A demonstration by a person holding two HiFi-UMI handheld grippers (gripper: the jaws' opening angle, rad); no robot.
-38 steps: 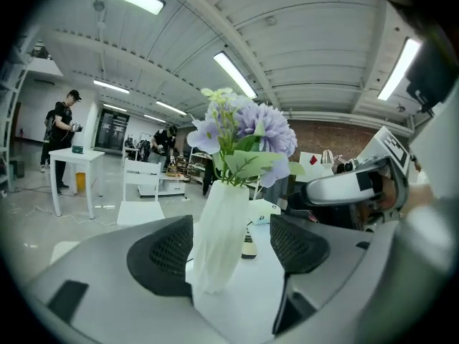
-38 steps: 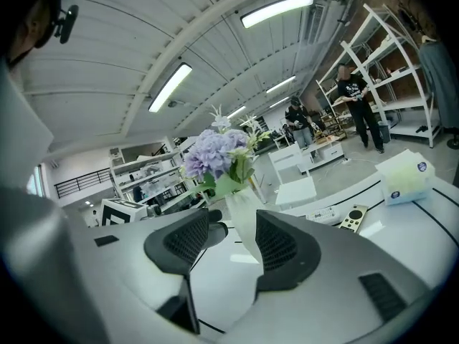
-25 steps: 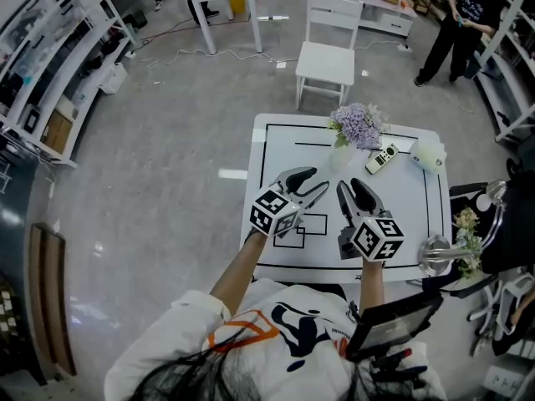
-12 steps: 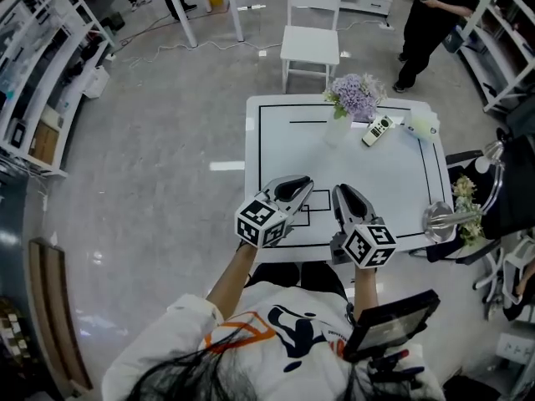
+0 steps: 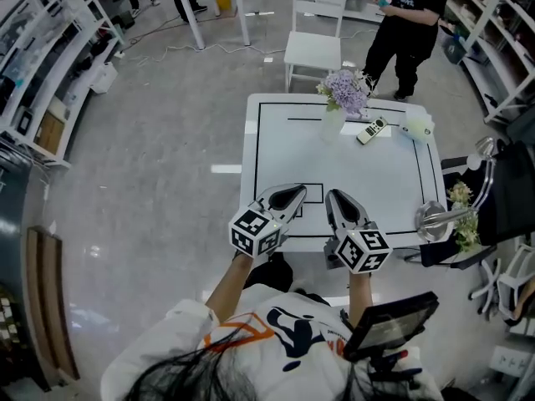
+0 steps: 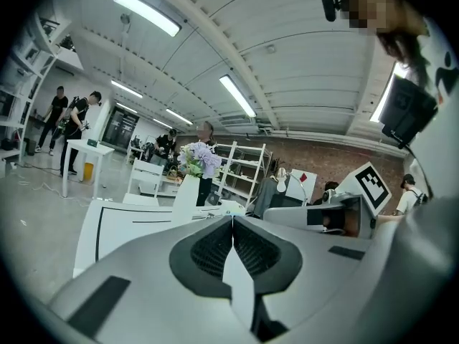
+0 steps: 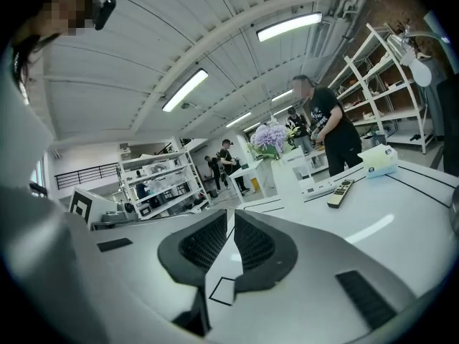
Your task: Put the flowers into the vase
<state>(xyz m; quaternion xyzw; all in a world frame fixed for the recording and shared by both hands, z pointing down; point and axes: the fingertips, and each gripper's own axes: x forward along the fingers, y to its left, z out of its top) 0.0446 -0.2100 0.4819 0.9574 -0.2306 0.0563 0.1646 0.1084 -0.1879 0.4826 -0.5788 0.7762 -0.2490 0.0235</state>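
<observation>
A bunch of purple flowers [image 5: 345, 90] stands upright in a white vase [image 5: 333, 120] at the far side of the white table [image 5: 393, 182]. In the left gripper view the vase [image 6: 186, 198] and flowers [image 6: 199, 159] are far ahead. My left gripper [image 5: 290, 195] hovers over the table's near edge, shut with nothing in it [image 6: 232, 217]. Beside it, my right gripper [image 5: 338, 200] has just been closing. A narrow gap is left between its jaws [image 7: 231, 212], and nothing is between them. Both are well apart from the vase.
A remote [image 5: 370, 130] and a white box [image 5: 416, 127] lie to the right of the vase. A person in black [image 5: 405, 15] stands beyond the table, next to a white chair [image 5: 315, 40]. A metal lamp [image 5: 436, 220] is at the table's right edge.
Both grippers have drawn back toward the near edge of the table and their jaws have closed from wide open. The person in black has walked closer to the far side of the table.
</observation>
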